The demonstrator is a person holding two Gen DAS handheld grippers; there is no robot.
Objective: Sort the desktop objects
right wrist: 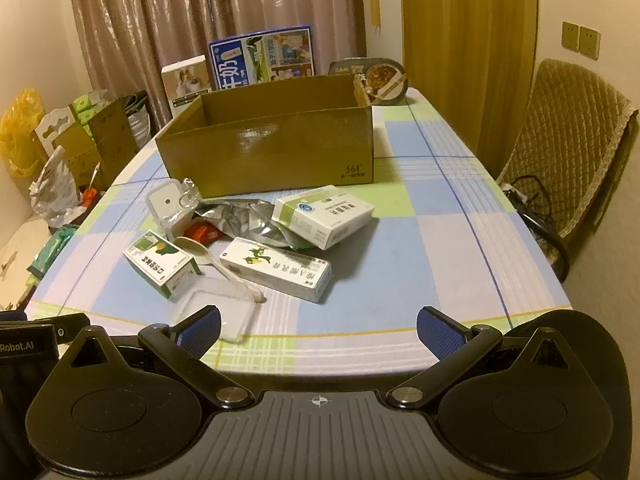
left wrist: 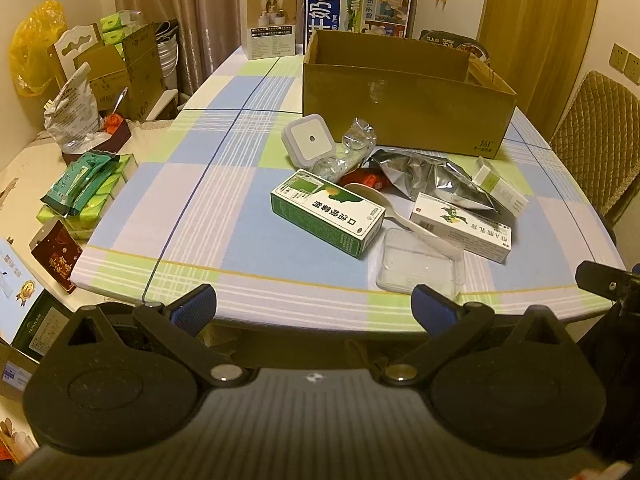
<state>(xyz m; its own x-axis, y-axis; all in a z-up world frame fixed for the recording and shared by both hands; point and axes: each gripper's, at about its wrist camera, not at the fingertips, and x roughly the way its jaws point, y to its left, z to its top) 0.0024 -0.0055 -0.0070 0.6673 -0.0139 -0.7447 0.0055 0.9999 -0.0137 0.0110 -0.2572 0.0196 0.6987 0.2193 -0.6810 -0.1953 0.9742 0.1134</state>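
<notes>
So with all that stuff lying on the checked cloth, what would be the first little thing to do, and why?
Probably ease the left hand-held gripper forward over the clear plastic tray. Both it and the right hand-held gripper are open and empty at the table's near edge, that tray lies nearest, and the cardboard box behind the pile looks empty.

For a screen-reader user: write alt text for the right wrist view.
An open cardboard box stands on a checked tablecloth, with small clutter in front of it: three medicine boxes, a silver foil bag, a plastic spoon and a clear plastic tray. The right gripper is in the foreground, jaws wide open and empty.
</notes>
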